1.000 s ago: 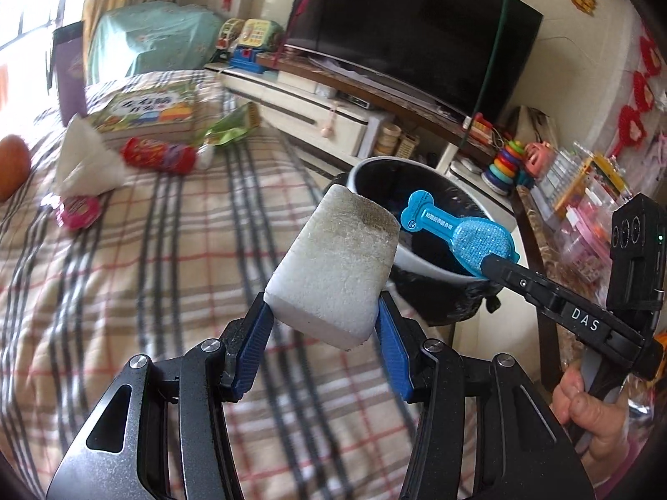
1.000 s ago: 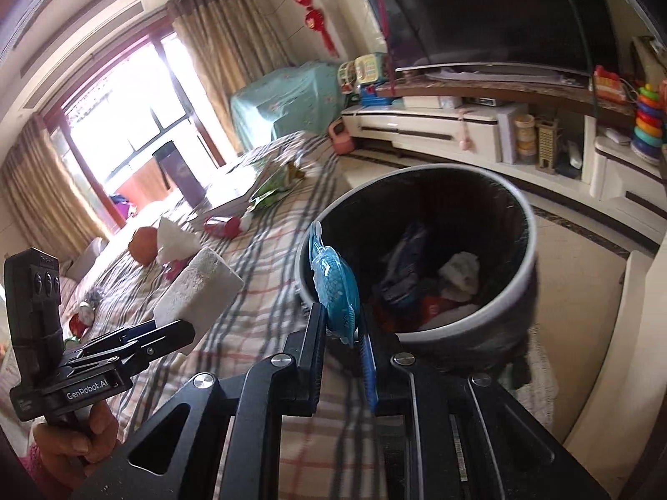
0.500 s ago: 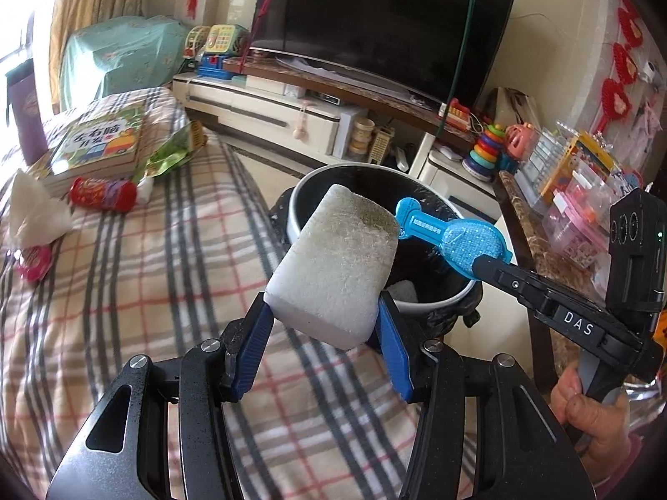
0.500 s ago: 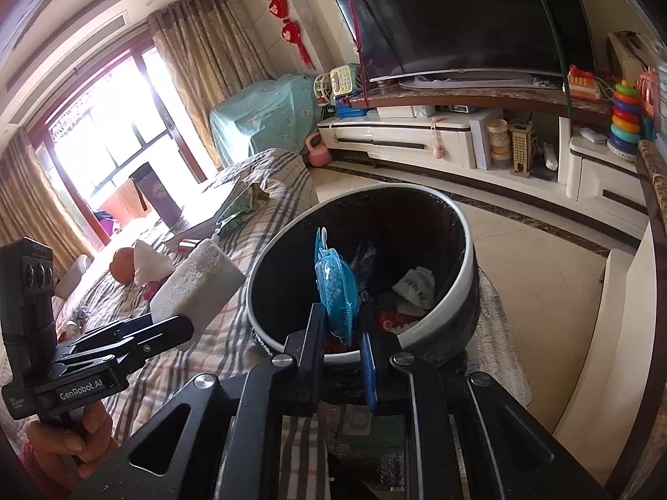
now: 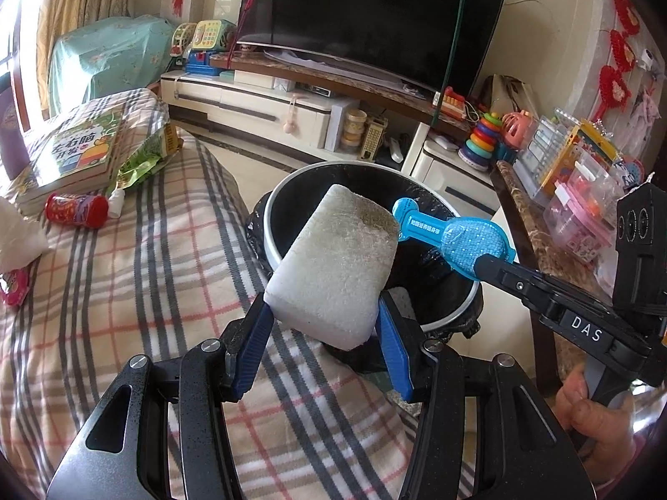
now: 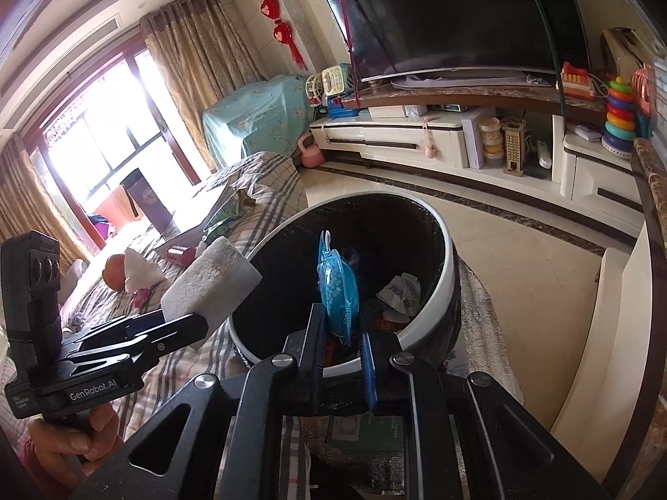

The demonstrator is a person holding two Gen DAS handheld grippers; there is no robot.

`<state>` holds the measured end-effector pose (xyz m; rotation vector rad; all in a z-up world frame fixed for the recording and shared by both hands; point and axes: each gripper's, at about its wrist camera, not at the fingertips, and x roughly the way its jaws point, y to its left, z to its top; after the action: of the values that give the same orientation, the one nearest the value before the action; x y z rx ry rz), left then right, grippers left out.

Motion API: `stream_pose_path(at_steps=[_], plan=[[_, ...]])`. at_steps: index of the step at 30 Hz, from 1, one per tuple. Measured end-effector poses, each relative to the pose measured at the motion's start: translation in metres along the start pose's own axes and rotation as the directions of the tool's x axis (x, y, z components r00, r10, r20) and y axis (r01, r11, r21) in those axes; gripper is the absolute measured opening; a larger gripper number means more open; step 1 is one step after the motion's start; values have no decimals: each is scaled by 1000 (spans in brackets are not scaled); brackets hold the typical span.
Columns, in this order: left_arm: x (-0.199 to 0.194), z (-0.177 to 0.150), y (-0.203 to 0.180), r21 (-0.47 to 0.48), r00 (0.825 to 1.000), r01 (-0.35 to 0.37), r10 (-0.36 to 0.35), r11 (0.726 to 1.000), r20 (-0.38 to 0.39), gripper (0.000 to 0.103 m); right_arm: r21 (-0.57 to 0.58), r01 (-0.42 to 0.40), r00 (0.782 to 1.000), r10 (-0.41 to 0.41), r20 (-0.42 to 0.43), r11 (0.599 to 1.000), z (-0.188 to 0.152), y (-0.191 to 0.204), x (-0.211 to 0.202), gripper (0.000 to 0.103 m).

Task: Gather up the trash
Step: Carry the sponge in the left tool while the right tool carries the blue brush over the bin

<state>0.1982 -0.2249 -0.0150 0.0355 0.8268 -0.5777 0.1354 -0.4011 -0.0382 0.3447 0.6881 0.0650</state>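
Both tools are built of black, speckled metal with silver round screws. The left gripper (image 5: 325,333) is fitted with blue finger pads (image 5: 254,341); "GenRobot.AI" is printed in white on its side, at the lower left of the right wrist view. "DAS" is printed on the right gripper (image 6: 339,339). A pink sleeve (image 5: 621,468) is seen at the lower right.

A plaid blanket (image 5: 125,291) bears books (image 5: 75,154), a green wrapper (image 5: 141,162), a red tube (image 5: 77,210); crumpled tissue (image 5: 18,237) beside them.
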Motion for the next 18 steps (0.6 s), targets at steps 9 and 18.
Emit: stream_pose_path(at_steps=[9, 18], plan=[[11, 7, -5, 16, 1000, -1, 1, 1000, -19, 49, -5, 5, 1000, -5, -13, 1000, 4, -3, 7, 14], [19, 14, -7, 18, 1000, -3, 3, 1000, -28, 50, -15, 6, 1000, -7, -25, 1000, 8, -4, 14, 14]])
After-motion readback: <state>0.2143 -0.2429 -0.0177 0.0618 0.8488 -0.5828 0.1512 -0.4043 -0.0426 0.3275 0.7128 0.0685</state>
